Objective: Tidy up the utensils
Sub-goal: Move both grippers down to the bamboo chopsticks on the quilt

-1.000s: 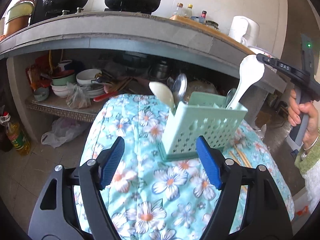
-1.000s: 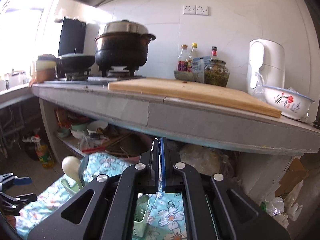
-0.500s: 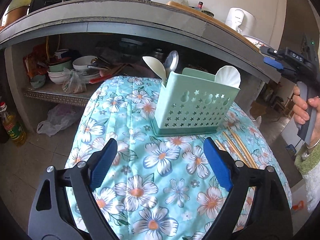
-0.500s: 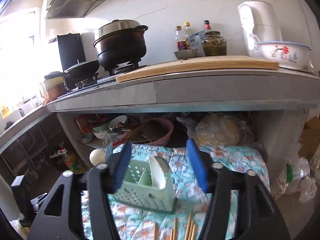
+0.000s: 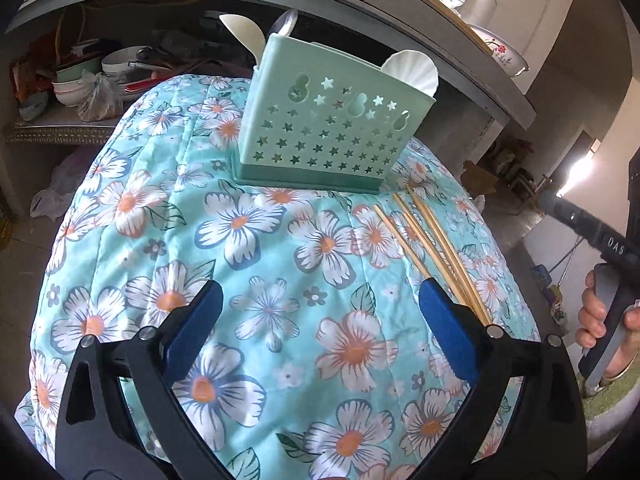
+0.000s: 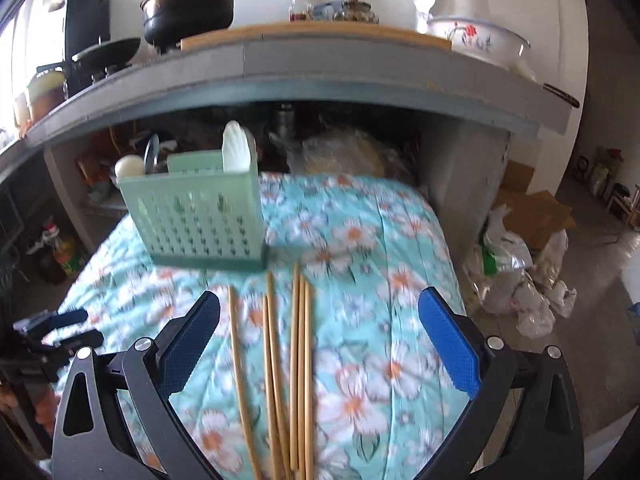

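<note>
Chopsticks [image 6: 276, 364] partly cut off below frame, both grippers' jaws wide apart, empty.

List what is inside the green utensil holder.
The green utensil holder shows two white spoons, one at each end, and a metal spoon. Its walls cover their handles and anything lower.

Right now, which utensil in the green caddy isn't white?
The metal spoon, at the green caddy's far left corner beside the plain white spoon. The scalloped white spoon stands alone at the right end.
</note>
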{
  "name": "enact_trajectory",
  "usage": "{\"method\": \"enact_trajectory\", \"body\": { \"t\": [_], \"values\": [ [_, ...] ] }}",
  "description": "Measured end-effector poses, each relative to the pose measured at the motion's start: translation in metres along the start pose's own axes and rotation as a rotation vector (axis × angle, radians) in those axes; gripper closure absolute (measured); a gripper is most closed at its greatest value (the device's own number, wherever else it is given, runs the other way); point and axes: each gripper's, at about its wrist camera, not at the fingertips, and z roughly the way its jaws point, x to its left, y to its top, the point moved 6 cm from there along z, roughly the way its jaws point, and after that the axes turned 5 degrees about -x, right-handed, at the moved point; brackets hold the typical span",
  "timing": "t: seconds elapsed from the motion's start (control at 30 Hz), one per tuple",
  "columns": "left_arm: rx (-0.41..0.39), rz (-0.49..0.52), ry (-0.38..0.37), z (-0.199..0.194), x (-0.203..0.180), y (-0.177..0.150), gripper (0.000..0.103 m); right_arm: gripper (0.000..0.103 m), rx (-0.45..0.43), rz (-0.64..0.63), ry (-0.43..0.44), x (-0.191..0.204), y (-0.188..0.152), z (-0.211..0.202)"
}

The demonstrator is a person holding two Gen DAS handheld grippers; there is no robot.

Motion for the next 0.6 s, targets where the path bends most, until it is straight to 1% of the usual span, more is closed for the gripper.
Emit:
{"method": "enact_trajectory", "body": {
  "t": [0.1, 0.17, 0.2, 0.3, 0.4, 0.47, 0.53, 0.6],
  "values": [
    [0.005, 0.015, -0.007, 0.000, -0.006, -0.003, 0.008, 0.006, 0.007, -0.025, -0.020, -0.003, -0.014, -0.005],
    [0.005, 0.016, -0.009, -0.001, -0.008, -0.002, 0.008, 0.006, -0.014, -0.034, -0.054, -0.007, -0.017, -0.012],
    [0.006, 0.016, -0.031, -0.001, -0.010, -0.003, 0.008, 0.006, -0.032, -0.042, -0.072, -0.010, -0.017, -0.016],
    [0.014, -0.001, -0.050, 0.000, -0.012, -0.006, 0.008, 0.006, -0.049, -0.071, -0.090, -0.013, -0.020, -0.020],
    [0.026, -0.016, -0.087, 0.005, -0.017, -0.008, 0.008, 0.006, -0.028, -0.101, -0.068, -0.011, -0.028, -0.019],
    [0.020, -0.018, -0.074, 0.009, -0.019, -0.009, 0.008, 0.006, -0.048, -0.078, -0.037, -0.011, -0.031, -0.022],
    [0.028, -0.008, -0.066, 0.015, -0.024, -0.009, 0.008, 0.006, -0.062, -0.020, 0.004, -0.016, -0.035, -0.023],
    [0.043, 0.016, -0.047, 0.023, -0.032, -0.009, 0.008, 0.006, -0.042, 0.075, 0.028, -0.024, -0.041, -0.015]
  ]
}}
